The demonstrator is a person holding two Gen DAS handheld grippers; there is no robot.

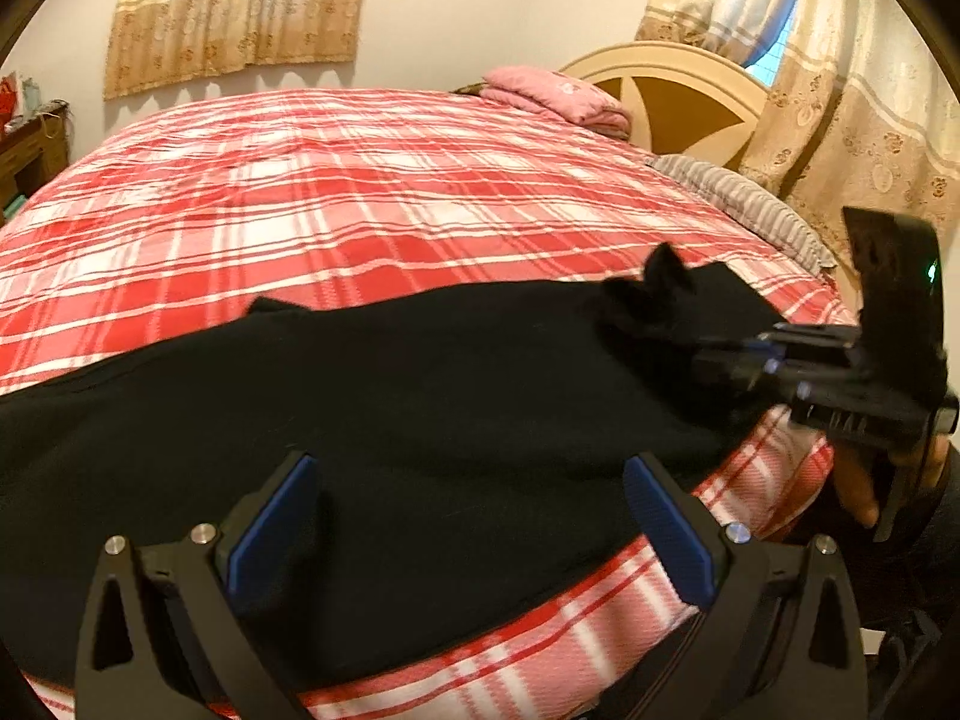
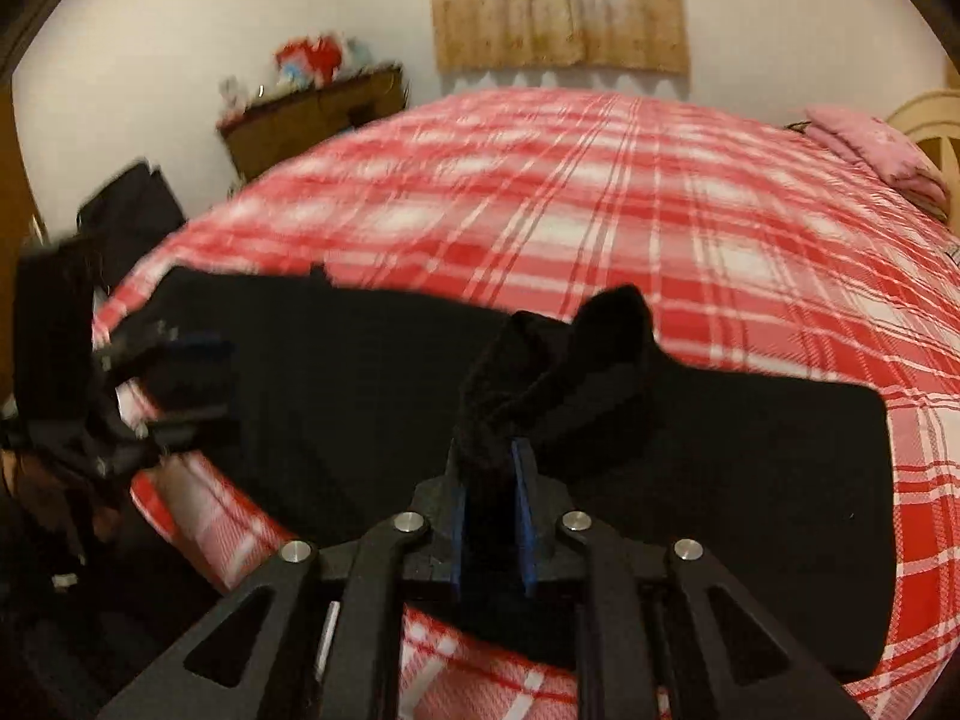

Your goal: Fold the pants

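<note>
One soft black pants (image 2: 360,396) on plaid bedspread (image 2: 600,180)

We are holding the left gripper (image 1: 468,516) tilted downward with fingers spread wide, while the right gripper (image 2: 491,498) is pinching black cloth between narrow-set fingers.

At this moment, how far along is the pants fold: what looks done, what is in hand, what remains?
Done: the black pants lie in a long flat band near the edge of the plaid bed. In hand: the right gripper has a bunched-up piece of the fabric between its pads; the left gripper hovers open over the cloth, holding nothing. Left: laying that piece flat and likely further folds lengthwise.
</note>
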